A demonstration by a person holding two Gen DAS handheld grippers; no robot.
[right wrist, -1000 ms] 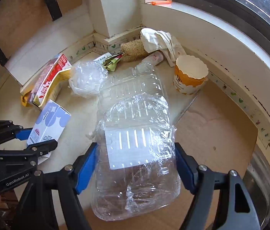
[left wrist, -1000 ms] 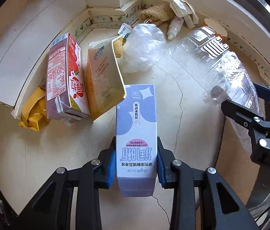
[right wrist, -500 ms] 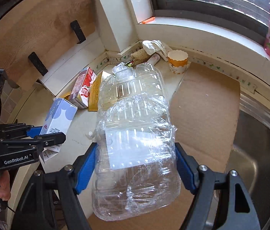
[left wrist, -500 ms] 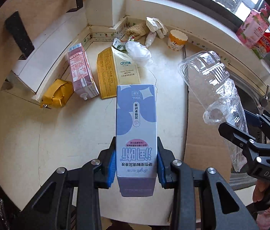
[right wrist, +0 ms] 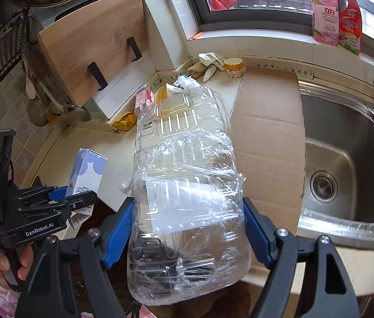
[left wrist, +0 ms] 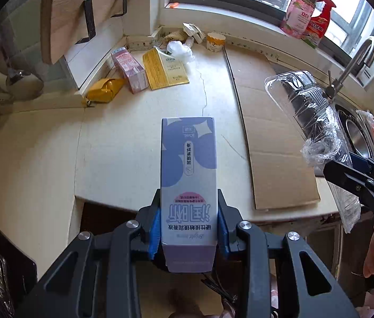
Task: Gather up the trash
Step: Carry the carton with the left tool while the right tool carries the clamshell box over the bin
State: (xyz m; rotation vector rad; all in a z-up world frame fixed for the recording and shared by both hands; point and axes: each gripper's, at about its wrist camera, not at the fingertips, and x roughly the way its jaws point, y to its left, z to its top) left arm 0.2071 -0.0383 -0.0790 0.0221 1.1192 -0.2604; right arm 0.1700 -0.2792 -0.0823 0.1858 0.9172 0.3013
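Blue-padded left gripper [left wrist: 188, 226] pinches a lilac carton [left wrist: 188, 175] above the counter's [left wrist: 123, 143] front edge; the right gripper [right wrist: 187, 228] clamps a clear bottle [right wrist: 187, 185], more trash [left wrist: 160, 66] lying in the far corner.

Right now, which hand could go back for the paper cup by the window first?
Neither is free: the left gripper is shut on the purple carton, the right gripper on the plastic bottle. The right probably, since the paper cup sits toward its side.

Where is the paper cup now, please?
The paper cup stands in the far counter corner below the window, beside the crumpled white wrapper, at the cardboard sheet's far edge.
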